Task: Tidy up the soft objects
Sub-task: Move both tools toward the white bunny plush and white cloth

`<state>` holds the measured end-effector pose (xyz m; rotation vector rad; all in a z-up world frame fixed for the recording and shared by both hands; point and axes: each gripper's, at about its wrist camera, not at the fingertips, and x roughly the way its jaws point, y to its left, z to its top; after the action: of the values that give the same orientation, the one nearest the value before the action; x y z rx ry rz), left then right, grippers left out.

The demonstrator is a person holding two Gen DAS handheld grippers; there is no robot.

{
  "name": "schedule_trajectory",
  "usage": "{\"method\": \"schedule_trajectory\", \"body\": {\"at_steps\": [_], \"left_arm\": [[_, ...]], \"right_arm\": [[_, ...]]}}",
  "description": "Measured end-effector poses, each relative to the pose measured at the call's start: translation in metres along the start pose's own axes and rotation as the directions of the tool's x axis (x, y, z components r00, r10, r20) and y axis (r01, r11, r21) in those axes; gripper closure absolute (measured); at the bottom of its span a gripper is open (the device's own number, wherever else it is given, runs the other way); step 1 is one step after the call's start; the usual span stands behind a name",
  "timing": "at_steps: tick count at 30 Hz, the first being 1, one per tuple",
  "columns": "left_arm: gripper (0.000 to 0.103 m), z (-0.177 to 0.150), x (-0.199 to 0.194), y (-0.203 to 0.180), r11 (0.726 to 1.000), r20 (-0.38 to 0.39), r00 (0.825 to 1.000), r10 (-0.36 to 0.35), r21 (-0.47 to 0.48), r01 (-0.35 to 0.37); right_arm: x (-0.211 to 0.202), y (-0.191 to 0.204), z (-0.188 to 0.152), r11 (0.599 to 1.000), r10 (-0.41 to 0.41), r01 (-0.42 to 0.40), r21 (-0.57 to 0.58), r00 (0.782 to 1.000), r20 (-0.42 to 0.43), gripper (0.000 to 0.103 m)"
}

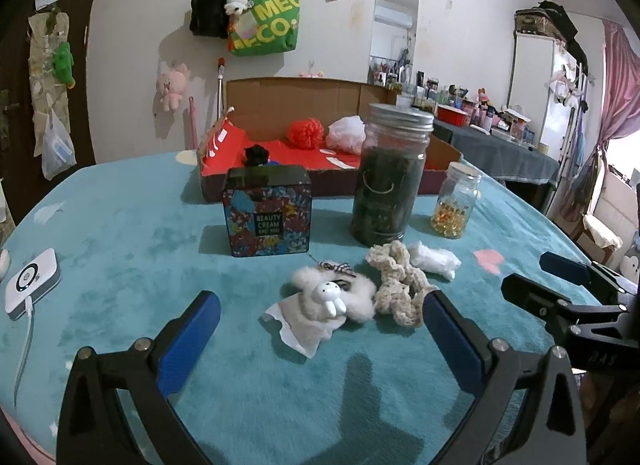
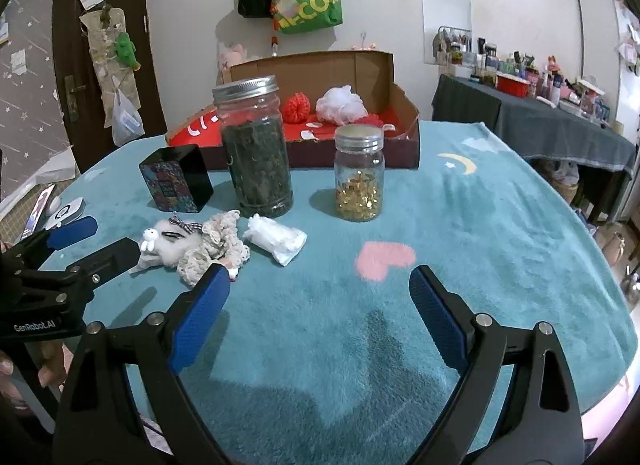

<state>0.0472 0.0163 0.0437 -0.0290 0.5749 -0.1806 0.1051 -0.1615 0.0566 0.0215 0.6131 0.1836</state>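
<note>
Both grippers hang low over the teal blanket (image 2: 460,205), wide open and holding nothing. The left gripper (image 1: 320,319) faces the white plush rabbit (image 1: 330,299), which lies on a piece of white paper (image 1: 298,329) and touches the cream crochet scrunchie (image 1: 396,285); a white wrapped bundle (image 1: 434,259) lies just beside the scrunchie. The right gripper (image 2: 320,293) is aimed at bare blanket, with the same little heap to its left. I judge that the next step is to pick one soft thing and carry it to the cardboard box (image 2: 400,77), where a red mesh puff (image 2: 296,107) and a white mesh puff (image 2: 340,105) already lie. To do this well, the left gripper should come down over the rabbit's body only, so the fingers do not catch the paper or drag the scrunchie along. On the way to the box stand the tall jar of dark leaves (image 1: 390,177), the small jar of golden capsules (image 1: 456,201) and the patterned tin (image 1: 268,211), so the carried thing must be lifted above them or taken around them. A white device (image 1: 32,281) lies at the far left, well apart.
</note>
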Motion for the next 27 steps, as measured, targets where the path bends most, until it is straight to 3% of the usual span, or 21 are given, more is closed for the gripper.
{"method": "schedule_trajectory", "body": {"at_steps": [11,16,27], "left_arm": [[0.0,0.016,0.027,0.001,0.996,-0.108,0.99,-0.09,0.003,0.091],[0.0,0.026,0.035,-0.004,0.987,-0.146,0.977,-0.158,0.015,0.162],[0.005,0.033,0.051,0.0,0.983,-0.209,0.966,-0.153,0.064,0.17]], "right_arm": [[0.027,-0.005,0.013,1.0,0.027,-0.028,-0.01,0.997,-0.072,0.011],[0.047,-0.011,0.025,0.995,0.098,-0.101,-0.017,0.986,-0.136,0.011],[0.082,-0.008,0.043,0.972,0.171,-0.207,-0.112,0.949,-0.266,0.011]]}}
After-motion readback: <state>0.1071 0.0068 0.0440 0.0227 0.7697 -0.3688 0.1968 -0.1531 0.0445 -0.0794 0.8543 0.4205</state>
